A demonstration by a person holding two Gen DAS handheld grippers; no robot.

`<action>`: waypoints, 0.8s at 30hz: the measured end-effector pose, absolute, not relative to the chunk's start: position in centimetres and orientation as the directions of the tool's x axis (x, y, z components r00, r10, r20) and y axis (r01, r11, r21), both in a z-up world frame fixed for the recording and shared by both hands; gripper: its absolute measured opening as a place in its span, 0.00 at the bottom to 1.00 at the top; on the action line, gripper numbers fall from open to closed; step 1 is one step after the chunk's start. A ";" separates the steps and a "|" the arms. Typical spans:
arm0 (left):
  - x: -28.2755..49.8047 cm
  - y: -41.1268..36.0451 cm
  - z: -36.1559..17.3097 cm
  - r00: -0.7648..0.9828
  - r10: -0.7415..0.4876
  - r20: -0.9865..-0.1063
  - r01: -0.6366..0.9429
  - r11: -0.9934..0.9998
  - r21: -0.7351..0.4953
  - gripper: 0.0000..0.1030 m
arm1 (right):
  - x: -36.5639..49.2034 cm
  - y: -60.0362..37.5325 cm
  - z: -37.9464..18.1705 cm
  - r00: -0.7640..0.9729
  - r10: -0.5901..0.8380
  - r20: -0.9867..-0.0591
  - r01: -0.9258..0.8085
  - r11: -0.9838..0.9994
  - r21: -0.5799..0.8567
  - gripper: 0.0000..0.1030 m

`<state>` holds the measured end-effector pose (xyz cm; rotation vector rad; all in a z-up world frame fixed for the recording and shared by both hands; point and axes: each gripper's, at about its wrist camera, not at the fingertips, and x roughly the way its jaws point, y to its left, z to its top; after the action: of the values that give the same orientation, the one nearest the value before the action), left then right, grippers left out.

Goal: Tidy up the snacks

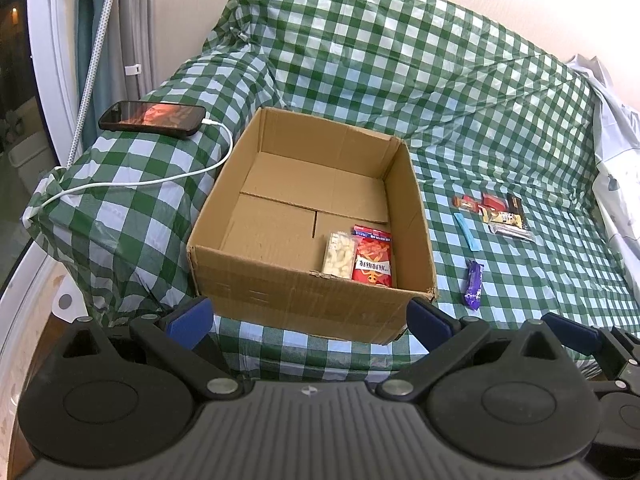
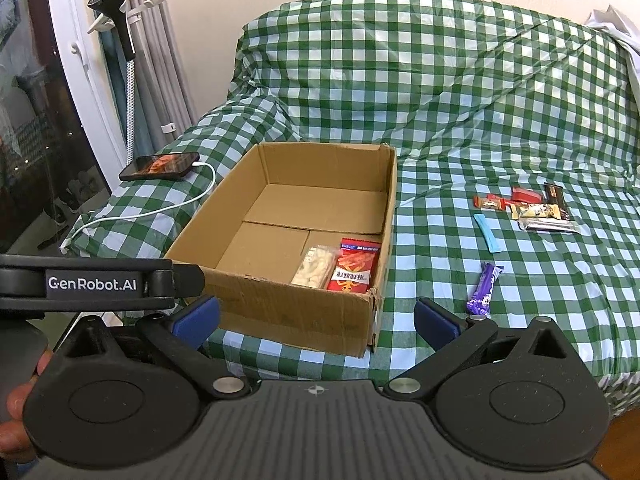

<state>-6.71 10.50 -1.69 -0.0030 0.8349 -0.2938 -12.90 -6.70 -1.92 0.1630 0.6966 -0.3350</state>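
Note:
An open cardboard box point(image 1: 280, 300) point(image 2: 280, 312) sits on a green checked sofa. Inside, at its near right corner, lie a clear pack of pale snacks point(image 1: 339, 255) point(image 2: 314, 266) and a red snack bag point(image 1: 373, 261) point(image 2: 354, 268). Right of the box lie a purple bar point(image 1: 473, 284) point(image 2: 485, 290), a blue stick point(image 1: 466, 230) point(image 2: 487, 232) and a cluster of several small bars point(image 1: 496, 214) point(image 2: 528, 208). My left gripper point(image 1: 310, 322) is open and empty before the box. My right gripper point(image 2: 318, 320) is open and empty, also before the box.
A phone point(image 1: 154, 118) point(image 2: 162, 165) charges on the sofa's left armrest with a white cable point(image 1: 160, 180) point(image 2: 160, 210). White plastic sheeting point(image 1: 616, 140) lies at the sofa's right end. The left gripper's body point(image 2: 92, 282) shows at the right view's left edge.

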 end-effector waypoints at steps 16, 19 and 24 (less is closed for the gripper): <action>-6.5 10.2 -2.0 0.623 -0.251 -0.741 0.249 0.961 -0.116 1.00 | -12.5 -7.3 -2.3 0.705 -0.238 -0.668 0.356 0.933 0.043 0.99; -6.3 10.1 -2.1 0.620 -0.249 -0.744 0.248 0.962 -0.114 1.00 | -12.3 -7.5 -2.5 0.700 -0.235 -0.674 0.359 0.932 0.048 0.99; -6.3 10.0 -2.2 0.621 -0.250 -0.743 0.255 0.961 -0.111 1.00 | -12.3 -7.8 -2.5 0.702 -0.233 -0.673 0.357 0.933 0.049 0.99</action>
<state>-6.29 9.97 -2.15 0.0057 0.8530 -0.2899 -12.28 -7.76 -2.52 0.1817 0.7217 -0.3305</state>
